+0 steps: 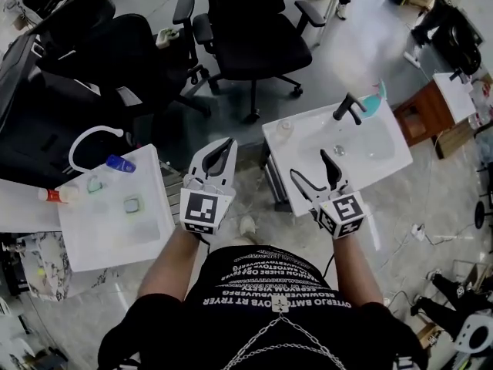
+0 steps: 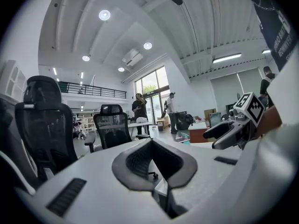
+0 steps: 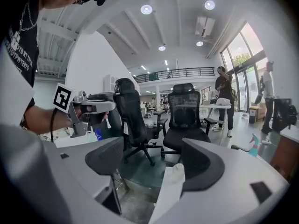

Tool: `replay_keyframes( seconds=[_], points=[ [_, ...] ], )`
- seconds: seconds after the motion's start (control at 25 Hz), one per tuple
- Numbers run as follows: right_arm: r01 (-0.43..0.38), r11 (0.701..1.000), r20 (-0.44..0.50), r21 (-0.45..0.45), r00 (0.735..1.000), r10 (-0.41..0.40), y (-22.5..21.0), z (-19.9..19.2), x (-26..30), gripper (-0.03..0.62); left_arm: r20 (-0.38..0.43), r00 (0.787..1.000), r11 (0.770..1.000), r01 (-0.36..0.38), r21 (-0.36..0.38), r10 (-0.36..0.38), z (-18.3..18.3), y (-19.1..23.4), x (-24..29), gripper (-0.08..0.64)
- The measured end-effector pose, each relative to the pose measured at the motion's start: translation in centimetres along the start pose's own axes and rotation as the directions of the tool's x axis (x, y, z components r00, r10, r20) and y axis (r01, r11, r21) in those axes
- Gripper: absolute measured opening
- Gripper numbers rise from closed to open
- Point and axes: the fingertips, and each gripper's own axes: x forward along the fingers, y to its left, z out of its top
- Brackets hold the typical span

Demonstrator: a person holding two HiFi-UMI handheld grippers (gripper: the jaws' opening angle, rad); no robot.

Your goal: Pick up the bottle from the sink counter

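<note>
A small pale bottle [image 1: 285, 128] stands upright on the near-left corner of the white sink counter [image 1: 308, 141]. My right gripper [image 1: 312, 166] is open just in front of the counter, short of the bottle and a little to its right. In the right gripper view the bottle [image 3: 176, 171] shows low between the spread jaws of the right gripper [image 3: 152, 153], nearer the right one, untouched. My left gripper [image 1: 228, 143] hovers left of the counter over the floor, shut and empty; its jaws meet in the left gripper view [image 2: 153, 146].
A black faucet [image 1: 348, 108] and a teal spray bottle [image 1: 373, 101] stand at the back of the sink basin [image 1: 362, 146]. Black office chairs [image 1: 250, 29] crowd the far side. A white table [image 1: 146, 237] at left carries several small bottles and cups.
</note>
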Motion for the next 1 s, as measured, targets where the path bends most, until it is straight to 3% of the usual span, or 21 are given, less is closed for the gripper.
replay_keyframes(
  seconds=[0.32, 0.64, 1.0],
  points=[
    [0.017, 1.0, -0.039, -0.012, 0.999, -0.017, 0.4, 1.2, 4.5, 0.365, 0.026, 0.997, 0.993, 0.066, 0.093, -0.069, 0.4, 3.3, 3.5, 0.005],
    [0.064, 0.998, -0.107, 0.027, 0.992, -0.061, -0.3, -1.1, 4.2, 0.365, 0.043, 0.993, 0.994, 0.11, 0.016, -0.111, -0.4, 3.8, 6.4, 0.005],
    [0.042, 0.998, -0.12, 0.044, 0.992, -0.036, -1.2, -2.7, 5.4, 0.365, 0.001, 0.997, 0.997, 0.075, -0.021, -0.075, -2.0, 3.8, 5.9, 0.005]
  ],
)
